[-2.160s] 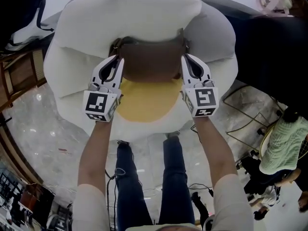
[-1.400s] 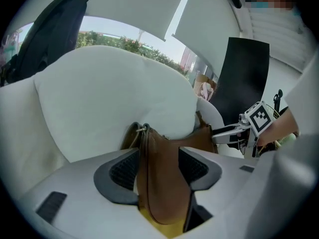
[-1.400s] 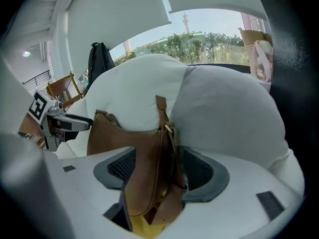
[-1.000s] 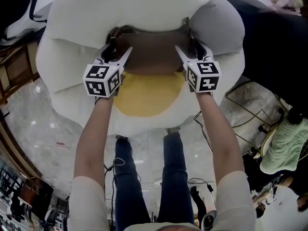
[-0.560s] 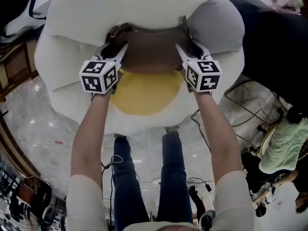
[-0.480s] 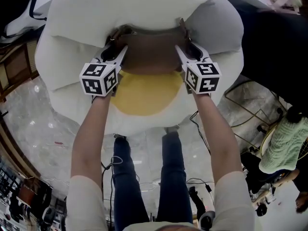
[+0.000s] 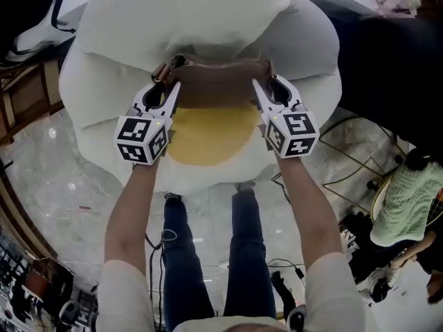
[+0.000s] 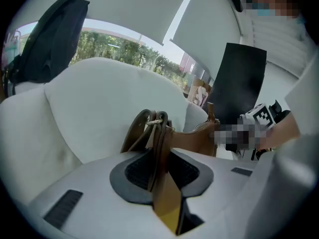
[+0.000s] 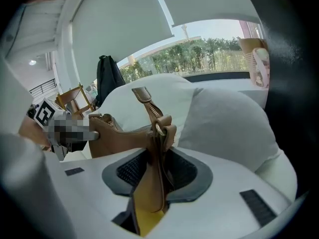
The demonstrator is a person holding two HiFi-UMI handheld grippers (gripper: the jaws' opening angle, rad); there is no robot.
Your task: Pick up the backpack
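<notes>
A puffy white seat [image 7: 208, 19] with a yellow centre [image 7: 204, 133] curves round the brown backpack [image 7: 218, 85], which lies in its hollow. A black bag [image 8: 52, 39] hangs behind. Both forearms reach forward, tilted down. The left tongs [image 7: 168, 87] and right tongs [image 7: 261, 85] are closing, each pinching a strap at one end of the backpack.

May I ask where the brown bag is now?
Head view, centre: the brown bag spans between the left claw and right claw, whose jaws are closing on its ends, by the yellow cushion.
</notes>
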